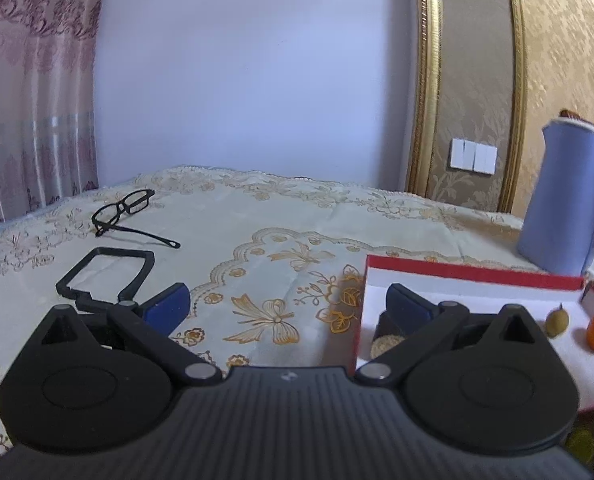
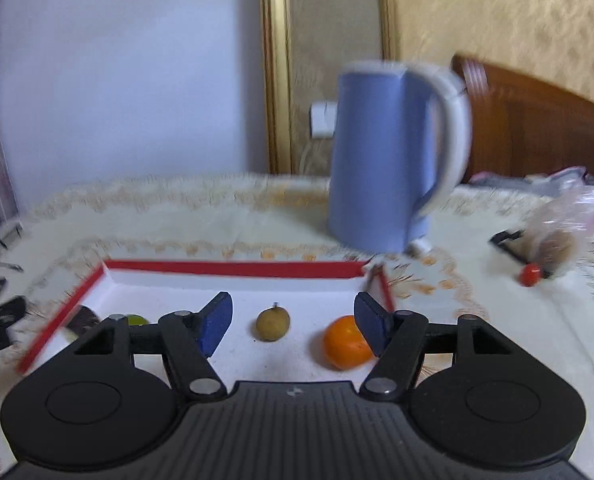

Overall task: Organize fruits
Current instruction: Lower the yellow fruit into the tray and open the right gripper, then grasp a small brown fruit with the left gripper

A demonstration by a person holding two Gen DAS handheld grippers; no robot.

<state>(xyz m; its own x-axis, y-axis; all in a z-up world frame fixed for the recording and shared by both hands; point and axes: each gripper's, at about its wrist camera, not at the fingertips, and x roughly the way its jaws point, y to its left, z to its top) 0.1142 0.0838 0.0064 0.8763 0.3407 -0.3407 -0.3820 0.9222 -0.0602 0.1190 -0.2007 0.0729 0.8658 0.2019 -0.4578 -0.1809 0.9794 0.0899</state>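
on a table spread with a cream embroidered tablecloth (image 1: 281,216), a shallow white box with a red rim (image 2: 233,269) holds the fruit being sorted. the right gripper (image 2: 293,322) hangs over the box with its blue pads apart at a middling width and nothing pressed between them; a small yellow-green fruit with a stem (image 2: 273,323) sits on the box floor in the gap, touching neither pad, and an orange (image 2: 345,343) lies just beside the right-hand pad, partly behind it. at the box's left end a green fruit (image 2: 137,319) peeks out behind the gripper's linkage, next to a dark object that is too blurred to identify. a small red fruit (image 2: 531,274) rests on the cloth outside the box, near a clear plastic bag (image 2: 565,224). a blue electric kettle (image 2: 381,160) stands just behind the box. the left gripper (image 1: 285,304) is spread wide and empty, one finger over the bare cloth and the other over the box's left end, where a pale, rough-textured round item shows beneath it. black-framed eyeglasses (image 1: 125,210) and a black rectangular frame (image 1: 105,276) lie on the cloth to the left.
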